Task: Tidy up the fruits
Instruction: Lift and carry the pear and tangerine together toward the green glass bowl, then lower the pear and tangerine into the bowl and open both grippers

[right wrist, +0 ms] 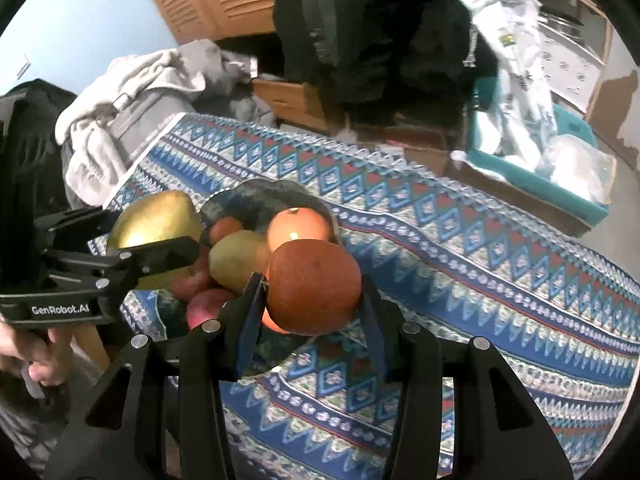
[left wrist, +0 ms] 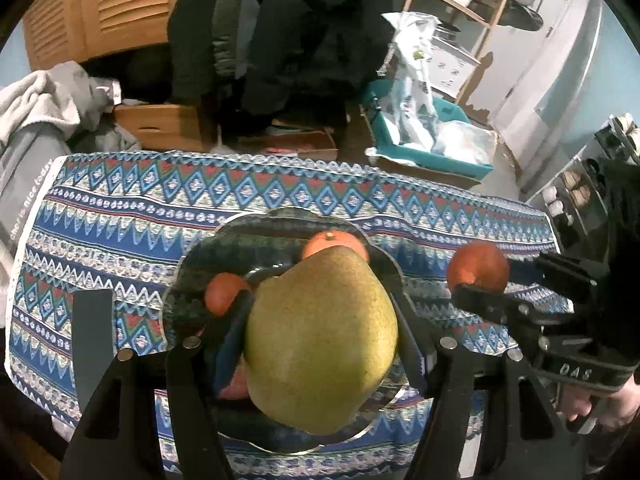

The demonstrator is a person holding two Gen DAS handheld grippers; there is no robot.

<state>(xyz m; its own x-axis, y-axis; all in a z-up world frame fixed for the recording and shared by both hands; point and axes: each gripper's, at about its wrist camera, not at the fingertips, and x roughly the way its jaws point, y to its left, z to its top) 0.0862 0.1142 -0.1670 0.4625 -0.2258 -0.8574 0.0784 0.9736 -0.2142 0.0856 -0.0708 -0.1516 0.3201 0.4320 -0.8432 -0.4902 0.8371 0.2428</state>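
Observation:
My left gripper (left wrist: 324,320) is shut on a large green-yellow pear (left wrist: 320,344) and holds it over a dark scalloped plate (left wrist: 192,264). The plate holds two oranges (left wrist: 334,240) (left wrist: 224,292), and a red fruit shows under the pear. My right gripper (right wrist: 316,292) is shut on a dark orange (right wrist: 314,286) beside the plate's right side. In the right wrist view the plate (right wrist: 256,200) holds an orange (right wrist: 298,226), a second pear (right wrist: 238,258) and red apples (right wrist: 206,306). The left gripper with its pear (right wrist: 152,220) is at the left there.
The table wears a blue patterned cloth (left wrist: 120,216). Behind it are a teal bin (left wrist: 432,148) with plastic bags, cardboard boxes (left wrist: 164,124), a grey clothes pile (left wrist: 40,112) and hanging dark coats (left wrist: 280,32). A wooden shelf (left wrist: 468,4) stands at the back right.

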